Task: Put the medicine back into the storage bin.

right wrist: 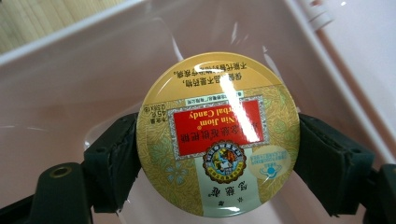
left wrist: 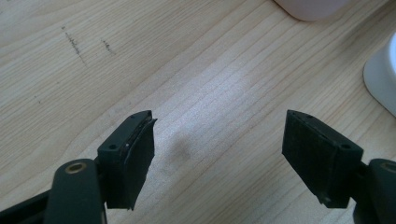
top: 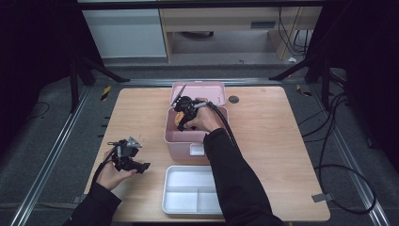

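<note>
- A round candy tin [right wrist: 218,135] is being pinched by its rim between the jaws of the right gripper [right wrist: 218,158], held face-up over the inside of the pink box [top: 181,137].
- In the high view the right gripper [top: 184,112] is being held over the open pink box, whose lid [top: 214,89] is standing raised at the far side.
- The step in hand is judged to be either the lowering of the tin into the pink box or its lifting out; which of the two cannot be told.
- If it is being put in, the next move calls for the tin to be lowered to the floor of the pink box and the jaws to be spread; if taken out, for it to be carried over the near wall without being tipped.
- The inside of the pink box, as far as it is being shown, appears bare apart from the tin.
- A white tray [top: 194,190] with dividers is lying just in front of the pink box, with nothing seen in its compartments.
- The left gripper [top: 128,155] is being held to the left of the pink box, its jaws spread wide over bare table [left wrist: 196,84] and nothing between them.
</note>
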`<state>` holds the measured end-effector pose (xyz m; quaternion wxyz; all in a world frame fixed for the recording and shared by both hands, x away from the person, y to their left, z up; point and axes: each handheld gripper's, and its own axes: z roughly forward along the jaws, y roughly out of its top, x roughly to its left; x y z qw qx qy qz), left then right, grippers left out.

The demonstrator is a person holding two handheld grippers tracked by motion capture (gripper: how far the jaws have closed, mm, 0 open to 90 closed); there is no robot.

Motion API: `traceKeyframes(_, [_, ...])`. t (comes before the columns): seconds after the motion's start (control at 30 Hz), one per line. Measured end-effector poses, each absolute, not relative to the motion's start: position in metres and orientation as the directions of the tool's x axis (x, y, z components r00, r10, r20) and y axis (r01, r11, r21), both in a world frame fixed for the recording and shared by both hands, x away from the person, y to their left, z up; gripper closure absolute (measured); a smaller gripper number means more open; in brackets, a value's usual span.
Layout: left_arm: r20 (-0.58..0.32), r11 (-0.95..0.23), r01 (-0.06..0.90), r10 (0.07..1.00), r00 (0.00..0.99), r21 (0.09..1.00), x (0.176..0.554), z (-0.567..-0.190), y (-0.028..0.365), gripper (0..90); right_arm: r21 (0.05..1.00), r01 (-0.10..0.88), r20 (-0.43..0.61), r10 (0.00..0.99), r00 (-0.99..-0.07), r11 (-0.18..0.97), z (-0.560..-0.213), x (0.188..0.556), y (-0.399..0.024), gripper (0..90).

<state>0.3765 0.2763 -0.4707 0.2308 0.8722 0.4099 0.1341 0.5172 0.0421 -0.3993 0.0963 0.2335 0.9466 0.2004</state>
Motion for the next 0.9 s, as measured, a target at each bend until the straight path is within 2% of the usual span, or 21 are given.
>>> traceKeyframes(0.27, [0.045, -0.559, 0.651, 0.775, 0.63, 0.513, 0.376, -0.471, 0.276, 24.9, 0.387, 0.395, -0.079, 0.457, -0.886, 0.833, -0.412, 0.518, 0.052, 20.5])
traceKeyframes(0.47, [0.045, -0.559, 0.652, 0.776, 0.629, 0.512, 0.377, -0.471, 0.277, 24.8, 0.412, 0.412, -0.066, 0.477, -0.876, 0.813, -0.416, 0.52, 0.051, 19.9])
traceKeyframes(0.67, [0.045, -0.561, 0.649, 0.773, 0.633, 0.514, 0.376, -0.47, 0.276, 24.8, 0.449, 0.408, -0.064, 0.483, -0.873, 0.795, -0.405, 0.516, 0.047, 19.5])
traceKeyframes(0.9, [0.047, -0.562, 0.637, 0.768, 0.639, 0.527, 0.374, -0.465, 0.276, 25.0, 0.509, 0.397, -0.07, 0.496, -0.866, 0.764, -0.379, 0.502, 0.032, 23.6])
